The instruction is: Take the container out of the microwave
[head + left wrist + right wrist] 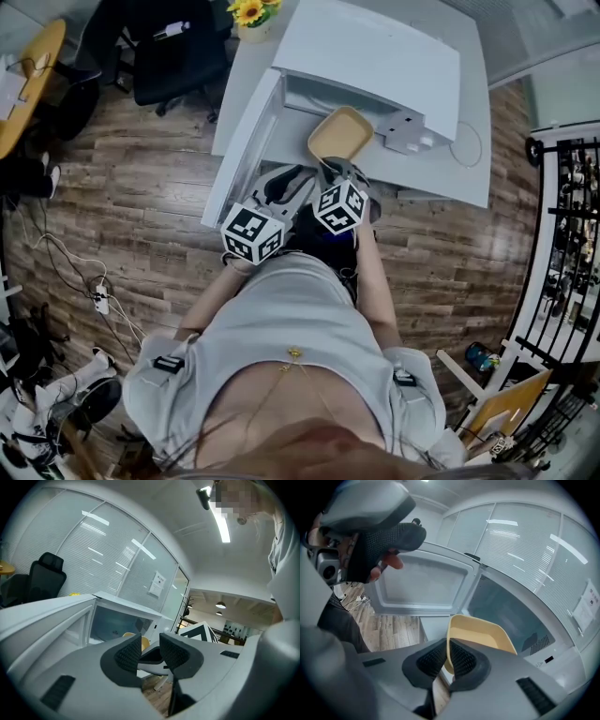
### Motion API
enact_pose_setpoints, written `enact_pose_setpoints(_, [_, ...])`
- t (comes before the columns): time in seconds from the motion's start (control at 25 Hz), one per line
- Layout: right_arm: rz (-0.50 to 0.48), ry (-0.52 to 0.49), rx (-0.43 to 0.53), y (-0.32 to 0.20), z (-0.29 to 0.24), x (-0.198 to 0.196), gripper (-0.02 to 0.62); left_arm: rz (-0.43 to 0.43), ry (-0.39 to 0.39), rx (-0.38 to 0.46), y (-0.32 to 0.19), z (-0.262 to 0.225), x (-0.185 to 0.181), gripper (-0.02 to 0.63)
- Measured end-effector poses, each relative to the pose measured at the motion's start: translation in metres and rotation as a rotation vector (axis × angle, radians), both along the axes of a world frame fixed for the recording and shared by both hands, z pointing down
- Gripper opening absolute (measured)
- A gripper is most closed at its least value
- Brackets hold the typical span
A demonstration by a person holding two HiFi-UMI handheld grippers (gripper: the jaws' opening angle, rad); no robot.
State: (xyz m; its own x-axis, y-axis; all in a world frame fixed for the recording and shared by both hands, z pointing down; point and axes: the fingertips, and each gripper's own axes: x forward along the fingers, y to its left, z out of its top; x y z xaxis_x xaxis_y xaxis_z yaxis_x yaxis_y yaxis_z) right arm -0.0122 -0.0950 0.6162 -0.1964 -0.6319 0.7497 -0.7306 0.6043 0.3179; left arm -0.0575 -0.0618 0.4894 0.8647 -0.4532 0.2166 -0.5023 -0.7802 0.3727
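Right gripper [446, 656] clamps ribbed fingers on the thin rim of the smooth yellow container [480, 637]; left gripper [150, 649] fingers parted.

Container [480, 637] near rim hid btw pads [462, 661]

- No word, brand or number can be read in any view.
- A printed sheet [158, 584] is seen on the glass partition in the left gripper view; its print is too small to be read.
- A like notice [590, 605] is seen on the glass in the right gripper view; its lines are blurred.
- Black-and-white square patterns are borne by the left cube [251, 232] and the right cube [339, 206]; no letters are shown.
- Small dark marks are carried on the control strip [548, 659] of the microwave [506, 606]; they cannot be made out.
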Motion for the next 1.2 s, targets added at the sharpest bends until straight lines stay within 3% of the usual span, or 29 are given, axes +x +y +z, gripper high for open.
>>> enact_pose_setpoints(0.44, [-0.005, -0.008, 0.011, 0.02, -0.004, -0.011, 0.029, 0.019, -0.007, 0.0, 0.022, 0.006, -0.005, 0.121])
enact_pose_setpoints(1.2, [-0.136, -0.011, 0.023, 0.058, -0.019, 0.017, 0.03, -0.163, -0.051, 0.018, 0.045, 0.0, 0.011, 0.121])
